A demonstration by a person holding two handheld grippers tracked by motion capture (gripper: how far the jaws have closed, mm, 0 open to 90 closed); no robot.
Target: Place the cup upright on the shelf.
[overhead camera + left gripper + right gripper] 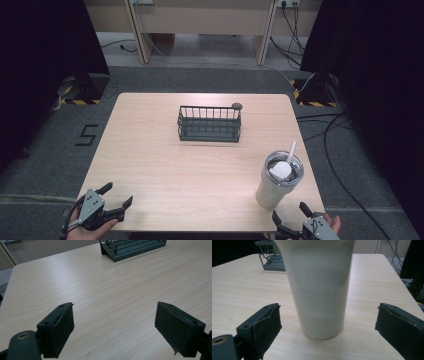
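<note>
Fingers spread wide, right gripper facing upright cup, straw up.

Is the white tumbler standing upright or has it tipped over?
Upright. The tumbler stands on its base on the table, lid and straw on top.

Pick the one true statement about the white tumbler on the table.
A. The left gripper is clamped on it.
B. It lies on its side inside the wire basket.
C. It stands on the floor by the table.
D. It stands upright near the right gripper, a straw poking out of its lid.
D: the white tumbler stands upright on the table just ahead of the open right gripper, its straw rising from the lid.
</note>
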